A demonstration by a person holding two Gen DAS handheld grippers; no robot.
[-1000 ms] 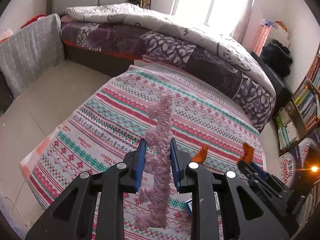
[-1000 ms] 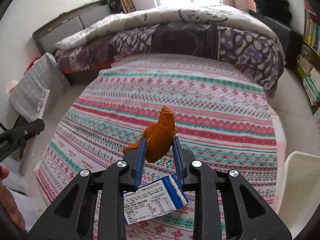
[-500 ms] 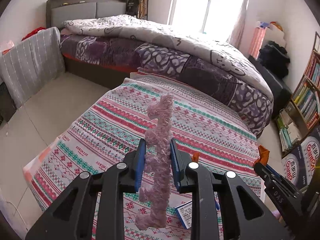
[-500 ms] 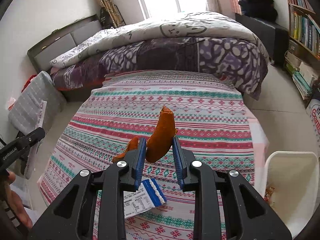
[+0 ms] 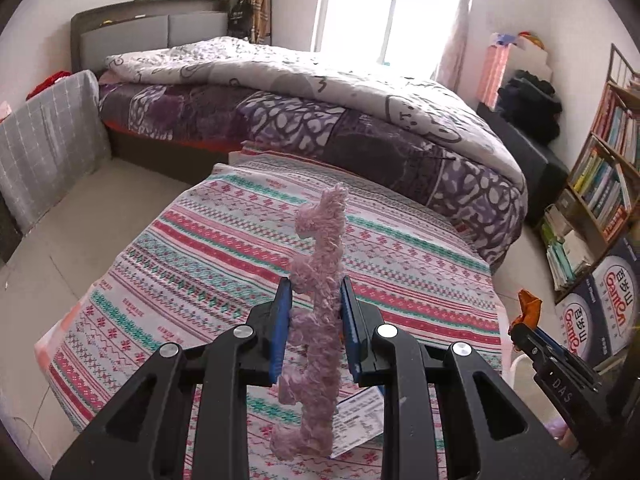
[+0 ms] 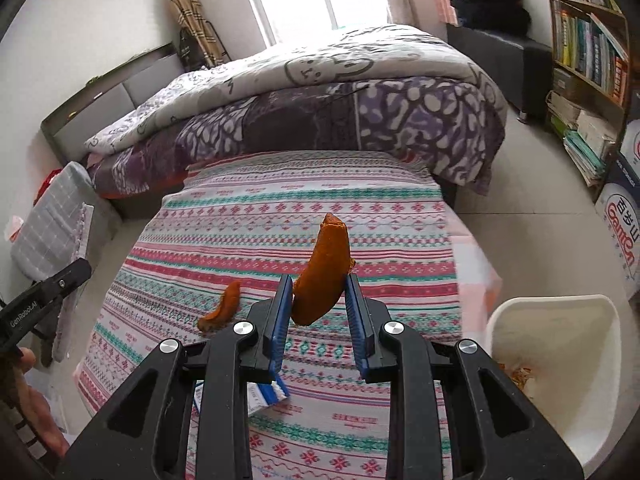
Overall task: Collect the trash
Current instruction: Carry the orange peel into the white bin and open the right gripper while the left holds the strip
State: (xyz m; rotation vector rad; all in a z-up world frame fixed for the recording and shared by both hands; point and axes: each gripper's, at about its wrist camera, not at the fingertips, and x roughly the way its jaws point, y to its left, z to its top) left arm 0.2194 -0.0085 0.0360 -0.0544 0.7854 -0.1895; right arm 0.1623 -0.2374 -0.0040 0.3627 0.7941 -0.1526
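**Black frames, blue pads**

Left black plastic two-finger gripper [image 5: 313, 304]: angular cut-out arms, silver round screws at the pivots, blue ribbed pads lining the jaws. Right black plastic two-finger gripper [image 6: 319, 304]: identical build. White "GenRobot.AI" lettering along one finger; "DAS" embossed on another.

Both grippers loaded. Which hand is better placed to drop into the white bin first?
Right. The right gripper, shut on the orange peel, has the white bin just beside it. The left gripper, holding the pink yarn, is farther away.
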